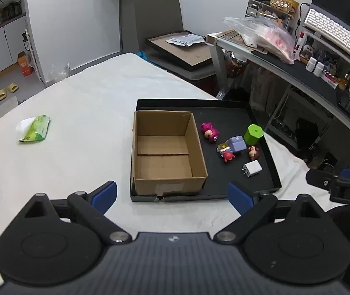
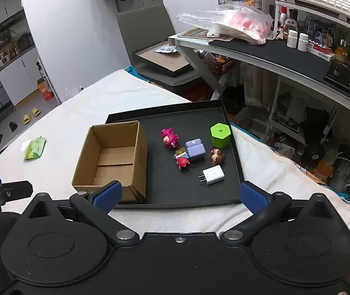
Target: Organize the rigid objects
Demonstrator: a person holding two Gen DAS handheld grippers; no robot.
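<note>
Both claws, left gripper (image 1: pixel 172 195) and right gripper (image 2: pixel 179 195), gape wide and empty before the black tray (image 2: pixel 165 191), cardboard box (image 2: pixel 112 157) alongside toys

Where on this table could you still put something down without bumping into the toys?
The cardboard box is empty inside. The white tabletop is bare except for the green wipes pack. On the black tray, a free strip lies nearer than the white charger. Between the pink toy and green container it is crowded.

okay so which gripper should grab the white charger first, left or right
Right, probably. The white charger lies on the right part of the black tray, nearly ahead of the open right gripper. The left gripper, also open, faces the cardboard box.
</note>
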